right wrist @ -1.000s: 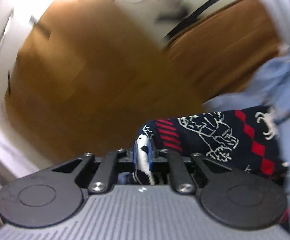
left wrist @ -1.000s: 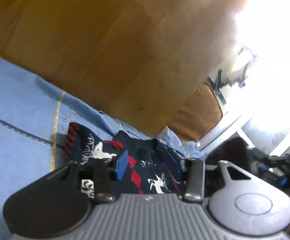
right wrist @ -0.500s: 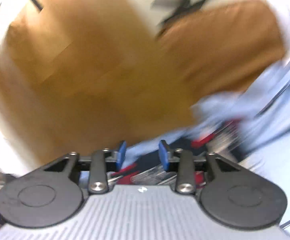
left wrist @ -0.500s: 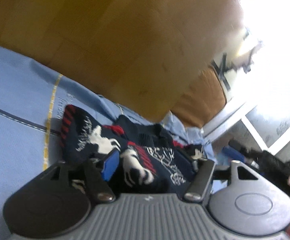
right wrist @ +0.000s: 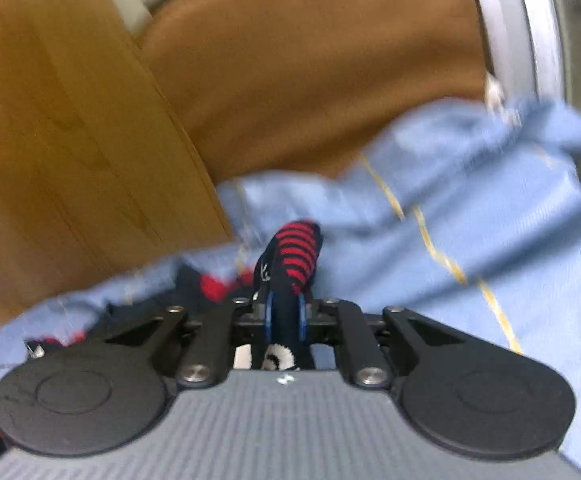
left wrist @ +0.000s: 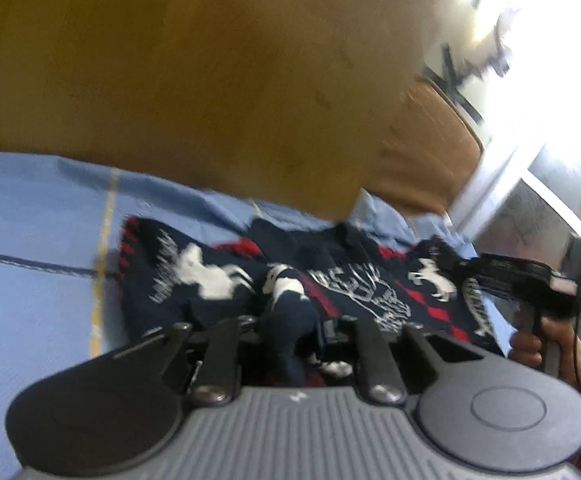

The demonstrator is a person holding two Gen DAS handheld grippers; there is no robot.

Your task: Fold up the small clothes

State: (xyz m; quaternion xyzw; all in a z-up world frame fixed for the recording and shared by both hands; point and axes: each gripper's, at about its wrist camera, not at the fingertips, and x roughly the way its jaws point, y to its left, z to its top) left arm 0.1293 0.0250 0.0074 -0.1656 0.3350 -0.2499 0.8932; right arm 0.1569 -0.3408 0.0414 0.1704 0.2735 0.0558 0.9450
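Observation:
A navy sweater (left wrist: pixel 210 280) with white deer and red diamonds lies crumpled on a blue bedsheet (left wrist: pixel 30 240). My left gripper (left wrist: pixel 290 324) is closing its jaws on a raised fold of the sweater, and the fabric is bunched between its fingers. In the right wrist view my right gripper (right wrist: pixel 285 316) is closing too, its blue pads (right wrist: pixel 268 316) pressed on navy fabric just below the red-striped cuff (right wrist: pixel 298 244), which stands up past the tips. The left wrist view also shows the right gripper (left wrist: pixel 522 280) at the sweater's right edge, held by a hand (left wrist: pixel 530 348).
A wooden board (left wrist: pixel 210 80) rises behind the bed, with a brown cushion (left wrist: pixel 422 152) beside it. The sheet (right wrist: pixel 490 220) has yellow and dark stripes and is rumpled near the cushion (right wrist: pixel 310 80). Bright window light fills the upper right of the left wrist view.
Both grippers opened wide half a second ago and have closed again on the sweater. The right one let go of its earlier hold, came down and now pinches by the striped cuff.

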